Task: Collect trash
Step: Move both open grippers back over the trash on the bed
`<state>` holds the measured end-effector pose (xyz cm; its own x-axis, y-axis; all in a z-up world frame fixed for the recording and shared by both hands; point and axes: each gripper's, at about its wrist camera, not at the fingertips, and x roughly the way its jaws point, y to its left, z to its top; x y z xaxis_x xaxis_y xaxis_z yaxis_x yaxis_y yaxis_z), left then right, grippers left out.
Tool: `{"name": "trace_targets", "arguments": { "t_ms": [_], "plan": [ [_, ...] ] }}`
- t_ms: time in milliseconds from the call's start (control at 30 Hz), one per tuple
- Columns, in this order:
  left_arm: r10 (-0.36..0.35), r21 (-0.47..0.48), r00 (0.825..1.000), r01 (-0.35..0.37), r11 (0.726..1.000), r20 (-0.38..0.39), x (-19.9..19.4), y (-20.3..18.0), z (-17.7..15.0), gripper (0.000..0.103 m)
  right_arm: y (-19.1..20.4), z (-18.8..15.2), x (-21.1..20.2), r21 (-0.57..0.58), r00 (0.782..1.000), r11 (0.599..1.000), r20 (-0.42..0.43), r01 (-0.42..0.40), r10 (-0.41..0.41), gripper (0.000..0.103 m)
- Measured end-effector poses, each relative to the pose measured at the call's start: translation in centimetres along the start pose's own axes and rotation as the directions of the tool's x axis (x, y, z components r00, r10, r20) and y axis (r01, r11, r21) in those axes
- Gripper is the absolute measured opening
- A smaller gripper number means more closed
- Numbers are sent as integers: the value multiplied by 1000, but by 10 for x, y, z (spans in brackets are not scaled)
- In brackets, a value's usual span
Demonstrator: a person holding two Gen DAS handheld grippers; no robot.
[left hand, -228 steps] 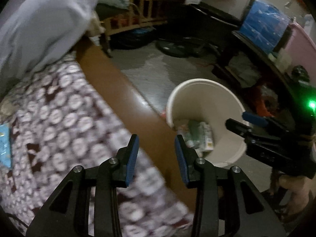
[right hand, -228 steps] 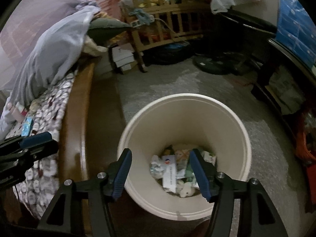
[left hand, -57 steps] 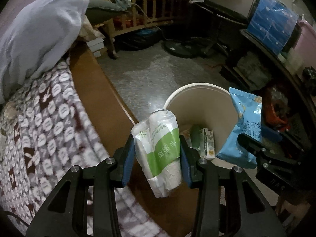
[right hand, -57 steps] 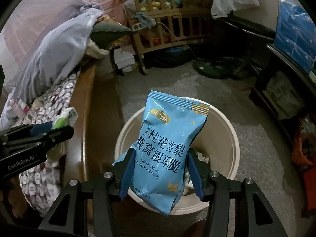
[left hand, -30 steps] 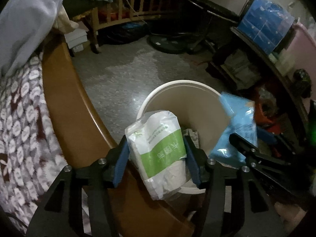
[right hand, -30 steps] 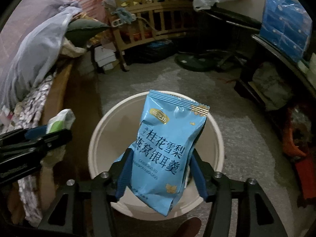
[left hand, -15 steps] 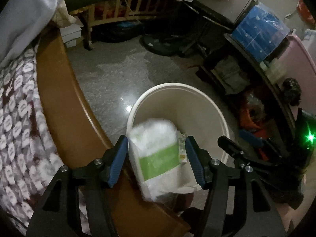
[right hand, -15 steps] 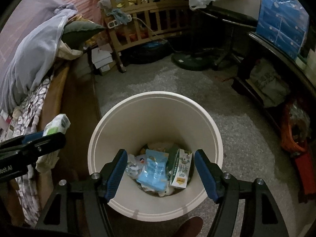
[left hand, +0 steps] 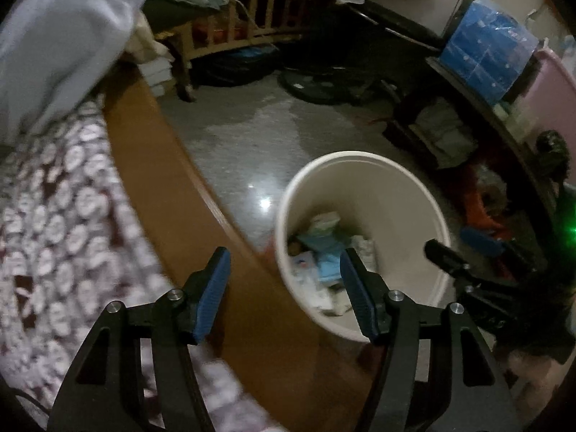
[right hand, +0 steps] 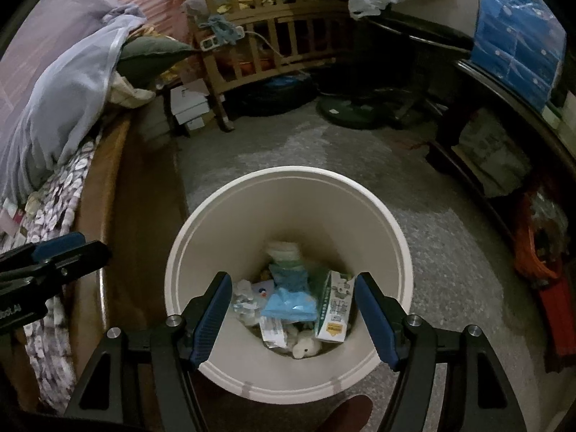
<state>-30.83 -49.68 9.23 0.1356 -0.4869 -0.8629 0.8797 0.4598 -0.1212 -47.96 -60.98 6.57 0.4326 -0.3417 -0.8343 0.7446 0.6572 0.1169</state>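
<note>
Both claws are spread wide with nothing between the blue pads: my right claw (right hand: 293,318) hangs straight over the round cream plastic bin (right hand: 396,237), and my left claw (left hand: 284,289) sits off to its left, half over the brown wooden bed rail (left hand: 151,151) with the bin (left hand: 437,216) just ahead and to the right of its tips.

Directly below and between the right claw's pads lies the collected trash: a crumpled light-blue snack bag (right hand: 288,302) on top, a green-and-white drink carton (right hand: 334,309) leaning against the bin wall toward the right pad, and clear wrappers (right hand: 244,298) toward the left pad. A pale green-and-white packet (right hand: 284,252) rests further in, against the far wall. Everything I can see there is inside the bin, none on the rim.

I judge this drop-off done, so the step in hand is going back for more. Left of the left claw is the patterned maroon-and-white bedspread (left hand: 54,223), badly blurred. Left of the right claw, at the bed's far edge, small pale items (right hand: 10,216) lie on that cover; I cannot tell what they are. The next move calls for swinging both claws left over the rail, keeping them apart, and checking those items. Beyond is grey speckled floor (right hand: 324,151).
</note>
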Motion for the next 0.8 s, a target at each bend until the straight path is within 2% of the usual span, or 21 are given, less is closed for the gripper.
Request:
{"name": "trace_targets", "arguments": {
  "t_ms": [167, 400, 533, 800],
  "plan": [
    [92, 9, 995, -92, 996, 33, -16, 25, -7, 62, 19, -1, -3, -41, 999, 998, 19, -39, 39, 68],
    [143, -35, 988, -141, 989, 53, -41, 68, -17, 62, 63, 2, -11, -111, 993, 988, 36, -110, 114, 69],
    [179, -56, 982, -176, 983, 62, -53, 95, -22, 62, 99, 8, -19, -167, 987, 974, 36, -151, 159, 71],
    [243, -180, 969, -230, 956, 54, -84, 188, -55, 62, 188, 17, -15, -275, 962, 923, -18, -268, 274, 72]
  ]
}}
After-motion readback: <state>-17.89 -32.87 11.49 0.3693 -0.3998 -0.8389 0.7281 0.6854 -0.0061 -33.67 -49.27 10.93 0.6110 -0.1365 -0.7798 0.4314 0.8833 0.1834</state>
